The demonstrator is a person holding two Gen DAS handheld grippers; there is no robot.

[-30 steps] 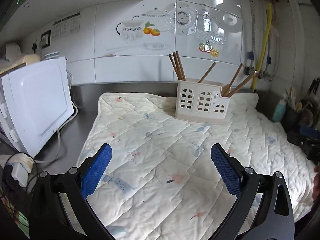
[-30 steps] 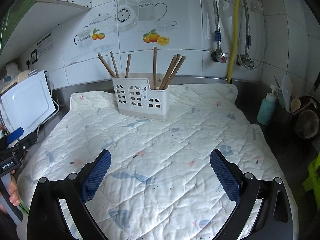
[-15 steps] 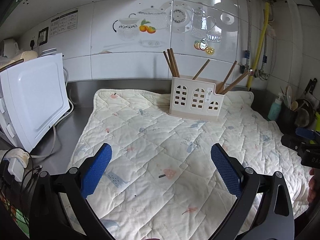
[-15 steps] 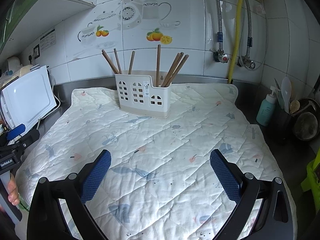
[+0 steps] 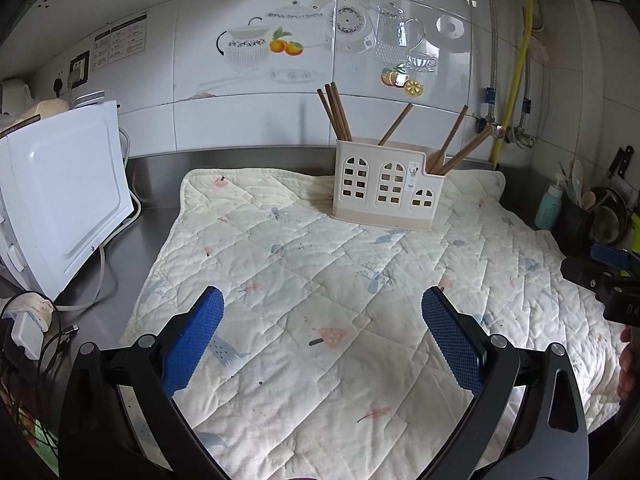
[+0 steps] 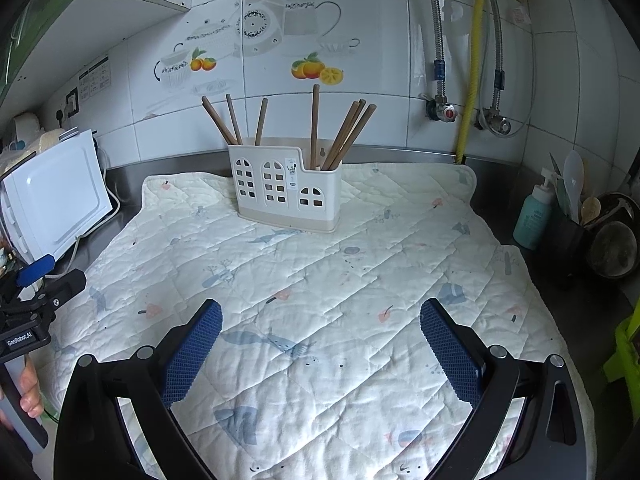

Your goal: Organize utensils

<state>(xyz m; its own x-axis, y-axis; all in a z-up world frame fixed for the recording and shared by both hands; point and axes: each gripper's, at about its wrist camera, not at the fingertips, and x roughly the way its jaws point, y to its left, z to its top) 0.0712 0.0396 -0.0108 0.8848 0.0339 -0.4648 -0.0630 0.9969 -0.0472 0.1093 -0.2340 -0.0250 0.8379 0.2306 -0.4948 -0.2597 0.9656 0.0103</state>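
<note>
A cream utensil holder (image 5: pixel 386 184) (image 6: pixel 286 190) with arched cut-outs stands upright at the back of the quilted mat (image 5: pixel 320 288) (image 6: pixel 320 280). Several brown wooden chopsticks (image 5: pixel 336 114) (image 6: pixel 344 134) stick out of its compartments, leaning left and right. My left gripper (image 5: pixel 322 336) is open over the mat's near left part, nothing between its blue pads. My right gripper (image 6: pixel 320 344) is open too, well short of the holder and empty. Each gripper also shows at the edge of the other's view: the right gripper (image 5: pixel 604 276) and the left gripper (image 6: pixel 36 292), held by a hand (image 6: pixel 28 392).
A white appliance (image 5: pixel 60 196) (image 6: pixel 52 200) stands left of the mat with cables (image 5: pixel 28 320) beside it. At the right are a teal pump bottle (image 6: pixel 534 216), a dark pot of spoons (image 6: pixel 576 220) and a dark bowl (image 6: pixel 616 244). Pipes and valves (image 6: pixel 468 112) run down the tiled wall.
Both grippers have drawn back from the holder and tilted a little, so it looks smaller and farther. Both stay open and empty. The chopsticks have not moved.
</note>
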